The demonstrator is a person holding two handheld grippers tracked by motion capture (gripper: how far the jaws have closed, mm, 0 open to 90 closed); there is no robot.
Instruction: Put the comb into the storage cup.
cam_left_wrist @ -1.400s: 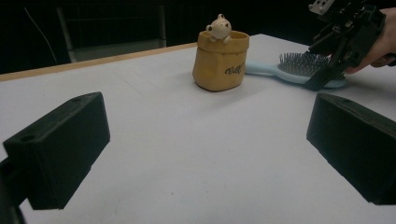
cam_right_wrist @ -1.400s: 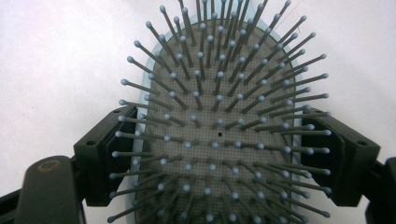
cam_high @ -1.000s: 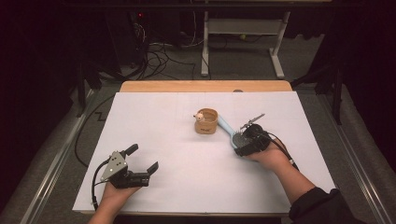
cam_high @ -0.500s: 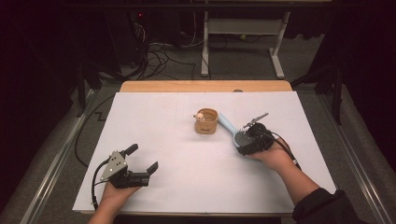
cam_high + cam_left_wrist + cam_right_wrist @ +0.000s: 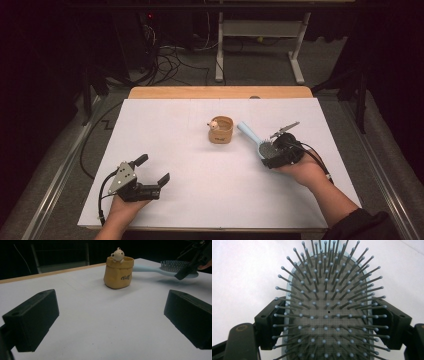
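Counting one hairbrush (image 5: 260, 145), one pouch (image 5: 221, 131).

On the desk (image 5: 200, 165) a small pouch (image 5: 221, 130) stands near the middle, toward the far side. Just right of it lies a hairbrush (image 5: 260, 143), handle pointing at the pouch, its head between the jaws of the right hand-held gripper (image 5: 278, 154). The left hand-held gripper (image 5: 151, 169) sits well apart at the near left.
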